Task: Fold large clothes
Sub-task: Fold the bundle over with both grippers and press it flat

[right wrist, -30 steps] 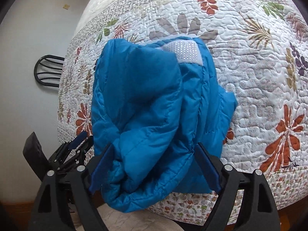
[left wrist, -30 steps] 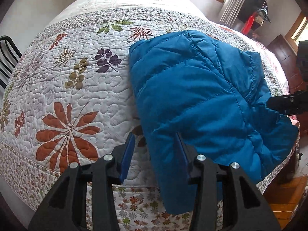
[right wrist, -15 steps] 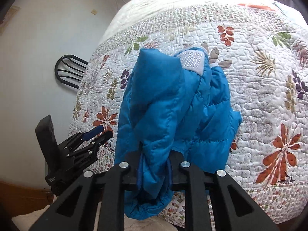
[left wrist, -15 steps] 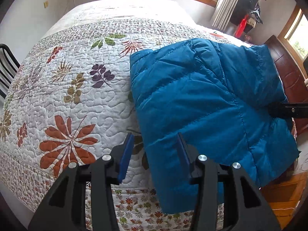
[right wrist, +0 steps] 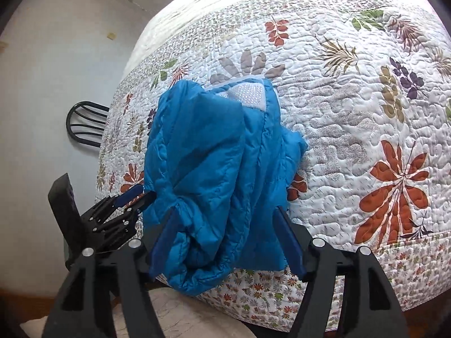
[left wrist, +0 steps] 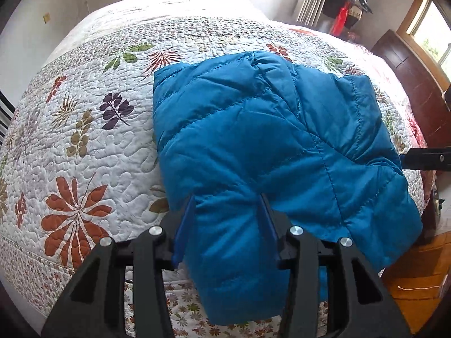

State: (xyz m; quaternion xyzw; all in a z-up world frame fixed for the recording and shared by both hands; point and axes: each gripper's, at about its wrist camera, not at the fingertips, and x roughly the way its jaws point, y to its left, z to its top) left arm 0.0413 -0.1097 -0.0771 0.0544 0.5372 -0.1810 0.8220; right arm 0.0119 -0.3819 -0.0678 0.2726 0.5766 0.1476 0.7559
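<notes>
A blue quilted puffer jacket (left wrist: 267, 146) lies folded on the floral quilted bed (left wrist: 84, 129), its near end hanging over the bed's edge. My left gripper (left wrist: 227, 211) is open, its fingers straddling the jacket's near-left part. My right gripper (right wrist: 225, 225) is open too, with a bunched fold of the jacket (right wrist: 214, 163) between its wide-apart fingers. A white dotted lining patch (right wrist: 248, 94) shows at the jacket's far end. The left gripper also shows in the right wrist view (right wrist: 132, 197), at the jacket's left edge. The right gripper's tip shows in the left wrist view (left wrist: 428, 159).
A black metal chair (right wrist: 84, 126) stands by the wall left of the bed. A dark wooden headboard (left wrist: 414, 84), windows and curtain are at the far right. Wooden floor (left wrist: 417, 290) lies below the bed's edge. A pale cushion (right wrist: 183, 315) sits under the right gripper.
My right gripper was shut on the jacket's fold half a second ago and has opened wide. My left gripper has moved forward so the jacket's near part sits between its fingers.
</notes>
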